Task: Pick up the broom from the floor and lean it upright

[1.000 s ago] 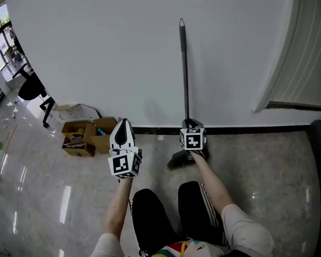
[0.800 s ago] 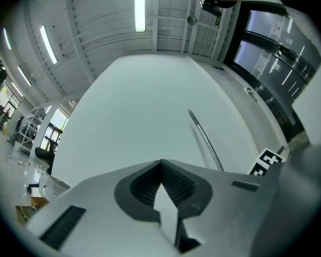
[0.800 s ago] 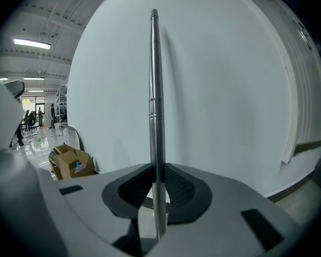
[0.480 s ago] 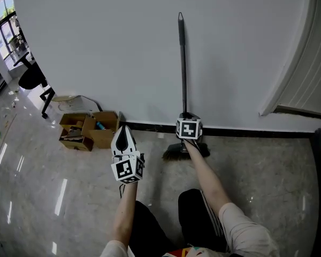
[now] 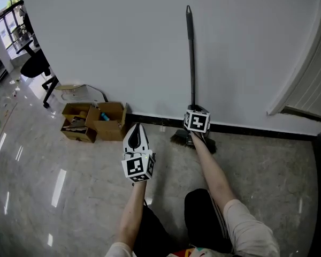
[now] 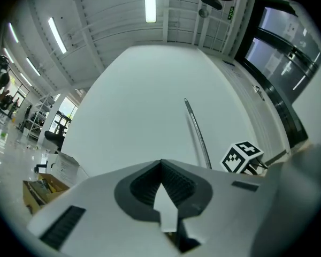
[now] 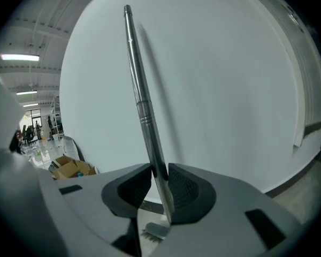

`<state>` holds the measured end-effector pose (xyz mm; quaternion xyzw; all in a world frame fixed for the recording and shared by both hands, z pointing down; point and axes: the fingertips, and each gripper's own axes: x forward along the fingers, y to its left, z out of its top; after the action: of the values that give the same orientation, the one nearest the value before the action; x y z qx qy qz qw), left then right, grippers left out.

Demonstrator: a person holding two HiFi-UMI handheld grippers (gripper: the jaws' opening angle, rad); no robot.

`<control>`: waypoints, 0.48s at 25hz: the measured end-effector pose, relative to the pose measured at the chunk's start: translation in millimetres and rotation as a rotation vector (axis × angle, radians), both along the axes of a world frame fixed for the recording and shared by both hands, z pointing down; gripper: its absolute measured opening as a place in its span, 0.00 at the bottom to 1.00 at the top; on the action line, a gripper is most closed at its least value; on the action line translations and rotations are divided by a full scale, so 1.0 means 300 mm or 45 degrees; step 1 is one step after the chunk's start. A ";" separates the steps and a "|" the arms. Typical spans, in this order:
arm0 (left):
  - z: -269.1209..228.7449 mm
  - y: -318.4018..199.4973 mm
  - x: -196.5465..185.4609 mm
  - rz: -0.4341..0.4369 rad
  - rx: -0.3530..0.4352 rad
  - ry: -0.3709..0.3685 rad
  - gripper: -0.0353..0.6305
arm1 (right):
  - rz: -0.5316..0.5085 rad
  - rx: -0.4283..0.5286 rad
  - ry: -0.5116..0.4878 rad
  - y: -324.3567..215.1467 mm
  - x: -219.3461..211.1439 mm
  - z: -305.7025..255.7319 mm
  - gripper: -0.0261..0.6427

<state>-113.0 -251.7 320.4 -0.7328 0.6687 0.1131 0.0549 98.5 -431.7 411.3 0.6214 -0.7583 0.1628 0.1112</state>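
The broom (image 5: pixel 191 63) stands almost upright, its long grey handle against the white wall and its dark head (image 5: pixel 180 138) on the floor at the baseboard. My right gripper (image 5: pixel 194 113) is shut on the handle just above the head. In the right gripper view the metal handle (image 7: pixel 143 106) runs up from between the pads of my right gripper (image 7: pixel 159 185), and a bit of the head (image 7: pixel 151 231) shows below. My left gripper (image 5: pixel 135 128) hangs apart to the left, shut and empty. In the left gripper view the jaws of my left gripper (image 6: pixel 161 167) meet, and the broom (image 6: pixel 197 135) shows beyond.
Open cardboard boxes (image 5: pixel 94 121) sit on the glossy floor by the wall at the left, with an office chair (image 5: pixel 37 67) further left. A black baseboard (image 5: pixel 251 129) runs along the wall. A pale blind (image 5: pixel 310 74) hangs at the right. The person's legs are below.
My left gripper has sunk lower, away from the broom. The right gripper has shifted a little sideways along the wall, still clamped on the handle just above the head.
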 end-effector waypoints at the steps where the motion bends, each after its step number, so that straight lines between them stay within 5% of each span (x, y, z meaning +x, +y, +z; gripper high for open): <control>1: 0.006 0.002 -0.008 -0.004 -0.007 0.016 0.12 | -0.010 0.014 0.017 0.003 -0.010 -0.001 0.16; 7: -0.005 0.017 -0.024 -0.005 -0.003 0.049 0.12 | -0.091 0.047 0.146 -0.010 -0.042 0.009 0.16; 12: -0.002 0.018 -0.028 0.006 -0.002 0.045 0.12 | -0.182 -0.022 -0.006 -0.007 -0.073 0.002 0.16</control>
<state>-121.2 -246.2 319.8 -0.7323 0.6680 0.1256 0.0425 76.7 -433.8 411.8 0.5644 -0.7995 0.1623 0.1261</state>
